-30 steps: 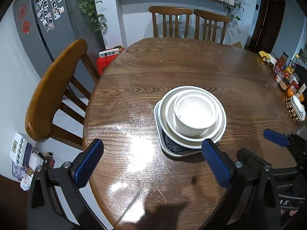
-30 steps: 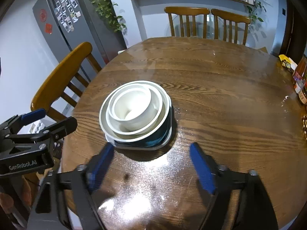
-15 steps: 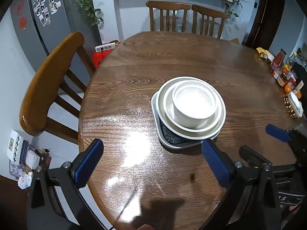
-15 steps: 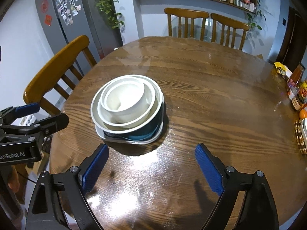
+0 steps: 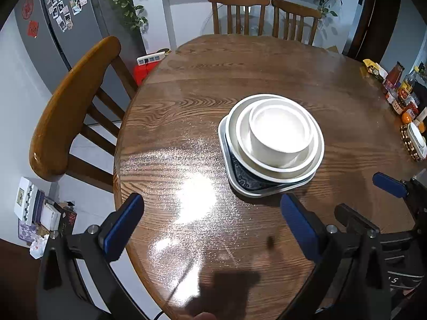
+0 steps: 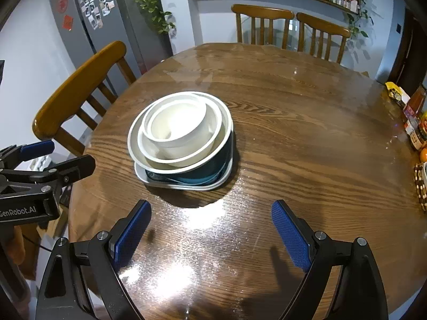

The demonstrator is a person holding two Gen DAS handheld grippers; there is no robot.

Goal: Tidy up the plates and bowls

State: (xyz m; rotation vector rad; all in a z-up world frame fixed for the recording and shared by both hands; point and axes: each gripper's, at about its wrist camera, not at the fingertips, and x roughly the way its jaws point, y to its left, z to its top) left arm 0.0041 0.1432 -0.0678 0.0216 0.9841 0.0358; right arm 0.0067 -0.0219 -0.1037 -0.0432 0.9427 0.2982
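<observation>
Now | left gripper (image 5: pixel 210 225) fingers wide, empty | right gripper (image 6: pixel 210 234) fingers wide, empty

Both wrist views look steeply down from close above the bench (image 5: pixel 240 66), sharing the stacked dishes (image 6: pixel 181 138) between them.

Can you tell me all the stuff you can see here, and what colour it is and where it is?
small bowl: one, white, top of the stack
wider bowls: two, white, nested under it
dark dish: one, dark blue, under the bowls
tray: one, pale grey, bottom of the stack
table: one, brown wood, under the stack
chairs: three, brown wood, one at the left, two at the far side
fridge: one, grey, photos on it, back left
jars and bottles: several, red and orange, table's right edge
left gripper: one, black with blue pads, open, empty
right gripper: one, black with blue pads, open, empty
</observation>
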